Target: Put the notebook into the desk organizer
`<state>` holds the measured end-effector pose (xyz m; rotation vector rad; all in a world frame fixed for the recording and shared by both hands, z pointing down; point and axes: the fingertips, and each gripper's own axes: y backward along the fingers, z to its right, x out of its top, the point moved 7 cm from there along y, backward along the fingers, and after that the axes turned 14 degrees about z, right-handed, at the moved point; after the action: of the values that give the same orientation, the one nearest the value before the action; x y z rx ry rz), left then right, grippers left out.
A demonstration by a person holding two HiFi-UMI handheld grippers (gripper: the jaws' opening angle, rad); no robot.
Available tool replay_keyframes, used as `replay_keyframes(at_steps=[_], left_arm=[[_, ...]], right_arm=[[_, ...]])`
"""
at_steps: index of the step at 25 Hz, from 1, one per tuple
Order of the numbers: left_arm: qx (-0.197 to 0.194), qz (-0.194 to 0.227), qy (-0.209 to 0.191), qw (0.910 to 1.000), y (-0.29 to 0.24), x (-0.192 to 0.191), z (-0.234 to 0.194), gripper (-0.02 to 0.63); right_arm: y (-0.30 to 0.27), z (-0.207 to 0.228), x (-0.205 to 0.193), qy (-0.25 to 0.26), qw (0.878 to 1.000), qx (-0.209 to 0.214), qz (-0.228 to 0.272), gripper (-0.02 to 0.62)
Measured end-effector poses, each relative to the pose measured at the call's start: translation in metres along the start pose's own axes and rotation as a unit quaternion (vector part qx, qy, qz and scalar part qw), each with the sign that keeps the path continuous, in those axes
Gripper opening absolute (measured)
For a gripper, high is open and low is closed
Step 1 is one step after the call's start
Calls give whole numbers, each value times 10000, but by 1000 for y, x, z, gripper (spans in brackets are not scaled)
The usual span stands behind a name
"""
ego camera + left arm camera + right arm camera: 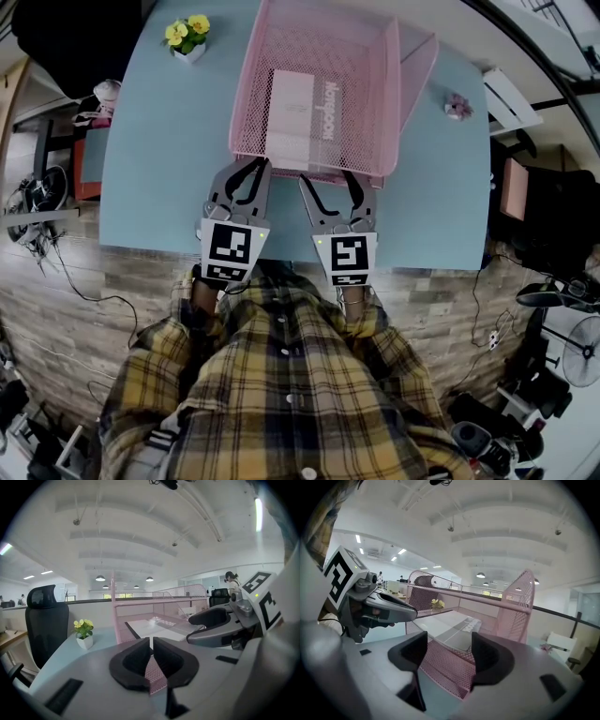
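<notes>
A pink mesh desk organizer (392, 89) stands on the light blue table (155, 178). Flat on its floor lies the white and pink notebook (302, 108), which is also visible in both gripper views (157, 625) (459, 629). My left gripper (251, 169) sits at the organizer's front left corner with its jaws shut (151, 645); pink mesh shows in the slit below them. To its right, my right gripper (326, 180) is open (449, 653), and the low front mesh wall (445, 667) shows between its jaws. Neither gripper touches the notebook.
A small white pot of yellow flowers (187, 36) stands at the table's far left, and a small pink ornament (457, 106) at the far right. A black office chair (44, 620) is behind the table. The table's near edge runs just under both grippers.
</notes>
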<state>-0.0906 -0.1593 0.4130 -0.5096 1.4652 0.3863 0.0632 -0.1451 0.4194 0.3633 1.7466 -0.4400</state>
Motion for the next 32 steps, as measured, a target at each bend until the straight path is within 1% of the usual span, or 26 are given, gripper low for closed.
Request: replay_keyframes(at_steps=[10, 19, 20, 26, 29, 32], left_arm=[[58, 148, -16, 9999, 22, 12, 6, 6], [-11, 408, 66, 9991, 49, 35, 22, 7], [-35, 445, 83, 9990, 52, 38, 25, 8], [-226, 611, 236, 9976, 71, 51, 43, 8], [-298, 635, 323, 9970, 79, 54, 50, 8], [-370, 627, 407, 9965, 86, 54, 56, 8]], right_arm=[[21, -8, 8, -143, 9996, 194, 140, 298], [59, 0, 30, -435, 9978, 132, 488, 295], [64, 1, 33, -472, 9974, 109, 531, 274], [98, 10, 47, -757, 9939, 6, 804, 206], [112, 14, 51, -978, 9915, -1, 861, 185], [126, 16, 55, -1050, 9904, -12, 903, 145]])
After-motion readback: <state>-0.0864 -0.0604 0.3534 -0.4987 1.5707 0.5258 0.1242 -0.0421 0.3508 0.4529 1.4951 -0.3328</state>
